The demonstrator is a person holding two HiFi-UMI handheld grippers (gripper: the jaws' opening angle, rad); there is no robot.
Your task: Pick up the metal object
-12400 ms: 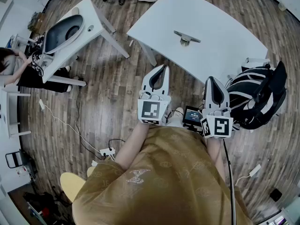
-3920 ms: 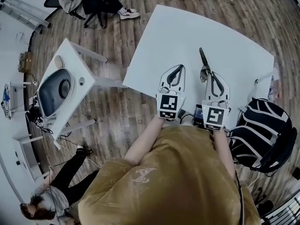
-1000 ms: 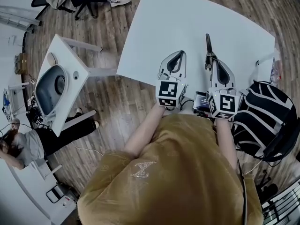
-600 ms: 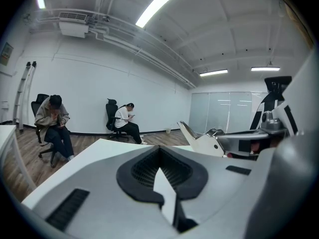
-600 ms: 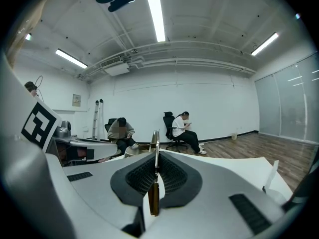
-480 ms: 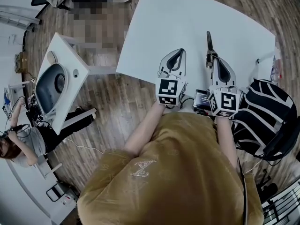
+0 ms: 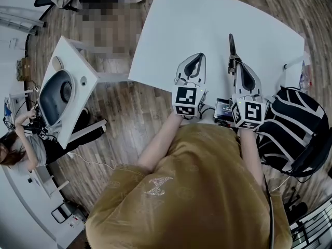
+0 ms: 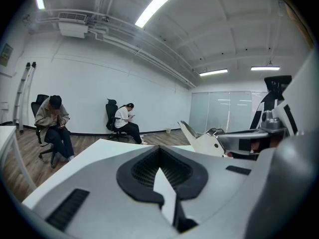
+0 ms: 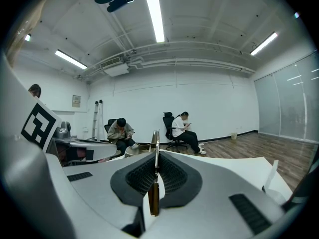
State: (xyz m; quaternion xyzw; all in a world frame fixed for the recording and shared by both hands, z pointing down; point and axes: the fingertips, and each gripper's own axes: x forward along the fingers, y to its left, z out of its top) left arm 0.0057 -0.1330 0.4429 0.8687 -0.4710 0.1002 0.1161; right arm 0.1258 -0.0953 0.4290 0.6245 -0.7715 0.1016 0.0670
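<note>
Left tongs (image 7: 199,57) shut, right tongs (image 7: 238,66) gripping metal object (image 7: 231,43).

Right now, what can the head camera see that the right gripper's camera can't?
Only the head view shows the person's mustard shirt and the striped backpack beside them. Only the right gripper view shows the long ceiling lights and a ladder leaning on the far wall. Both show the white table and the right gripper shut on the thin metal object, which pokes out past its jaws.
</note>
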